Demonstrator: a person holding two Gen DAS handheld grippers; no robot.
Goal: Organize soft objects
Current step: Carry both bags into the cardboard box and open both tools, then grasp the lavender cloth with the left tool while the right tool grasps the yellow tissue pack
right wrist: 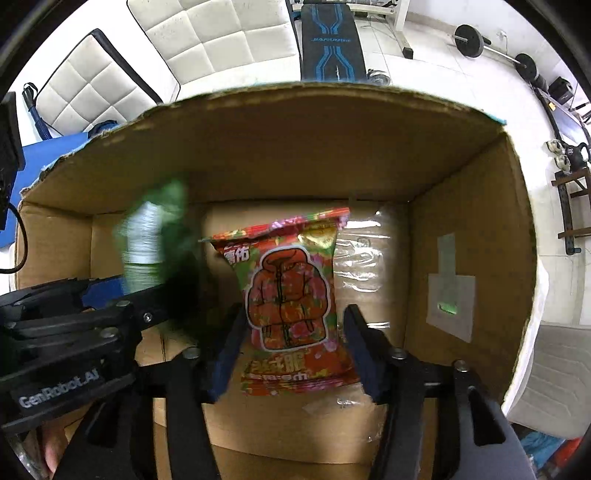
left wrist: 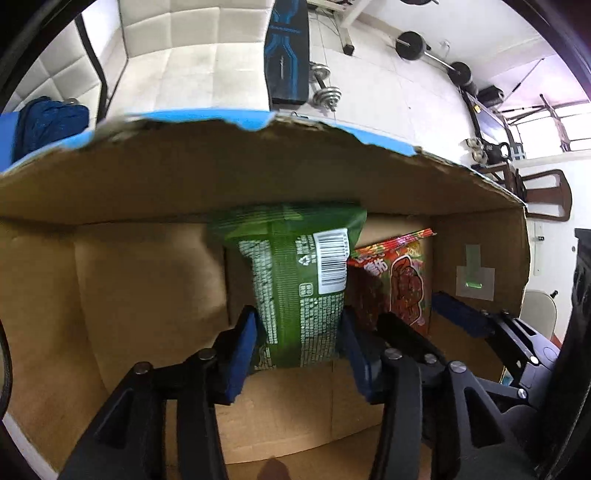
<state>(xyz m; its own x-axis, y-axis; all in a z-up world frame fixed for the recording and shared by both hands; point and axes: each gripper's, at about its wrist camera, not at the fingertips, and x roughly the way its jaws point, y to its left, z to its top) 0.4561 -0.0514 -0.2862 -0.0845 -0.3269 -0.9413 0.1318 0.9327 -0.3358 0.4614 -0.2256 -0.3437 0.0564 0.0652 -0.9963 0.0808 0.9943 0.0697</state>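
Note:
My left gripper point(left wrist: 297, 339) is shut on a green soft packet point(left wrist: 295, 280) with a barcode, holding it inside a cardboard box point(left wrist: 147, 280). My right gripper point(right wrist: 291, 350) is shut on a red packet point(right wrist: 291, 295) printed with a jacket, inside the same box point(right wrist: 461, 221). The red packet shows in the left wrist view point(left wrist: 399, 280), just right of the green one. The green packet shows blurred in the right wrist view point(right wrist: 155, 240), left of the red one. The left gripper's body point(right wrist: 66, 325) is at the left of that view.
The box's torn far wall point(left wrist: 258, 162) rises ahead, its right wall point(right wrist: 480, 258) carries a taped patch. Clear tape point(right wrist: 362, 258) lies on the box floor. Beyond are white padded cushions point(right wrist: 221, 33), a weight bench point(right wrist: 328, 40) and barbells point(right wrist: 495, 48).

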